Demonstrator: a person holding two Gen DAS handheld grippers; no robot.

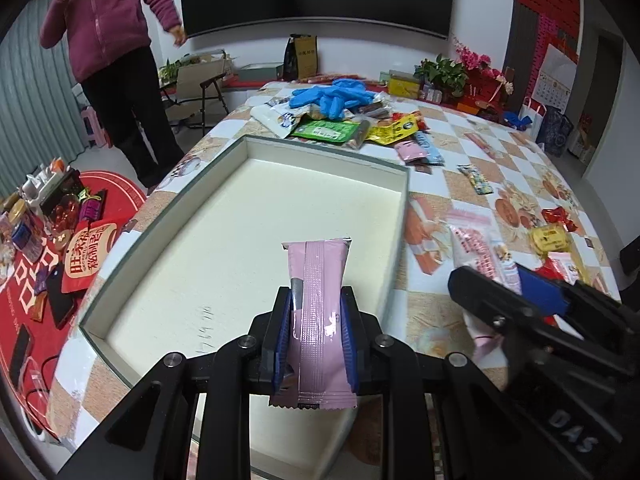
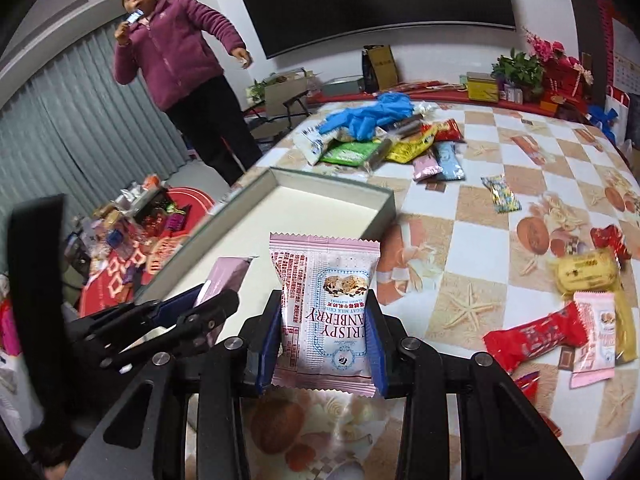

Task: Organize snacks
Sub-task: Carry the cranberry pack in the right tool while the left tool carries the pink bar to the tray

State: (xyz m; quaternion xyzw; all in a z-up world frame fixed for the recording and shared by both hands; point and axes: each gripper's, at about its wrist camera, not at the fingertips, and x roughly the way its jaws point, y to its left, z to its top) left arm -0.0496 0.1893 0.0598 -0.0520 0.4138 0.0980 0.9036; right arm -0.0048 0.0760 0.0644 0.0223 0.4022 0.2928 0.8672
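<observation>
Over the near end of the empty box (image 1: 224, 216), the left gripper (image 1: 316, 320) is clamped on a plain pink packet (image 1: 320, 304). Just right of the box, over the table (image 2: 472, 216), the right gripper (image 2: 326, 332) is clamped on a pink cranberry crisp packet (image 2: 326, 304).

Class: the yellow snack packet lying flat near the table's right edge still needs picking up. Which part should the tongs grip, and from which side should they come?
Grip the yellow packet across its short width, at the middle, coming down from above. It lies flat and pillow-shaped, so the bulging centre gives the pads purchase. Its crimped ends look thin, and the red wrapper crowds one.
</observation>
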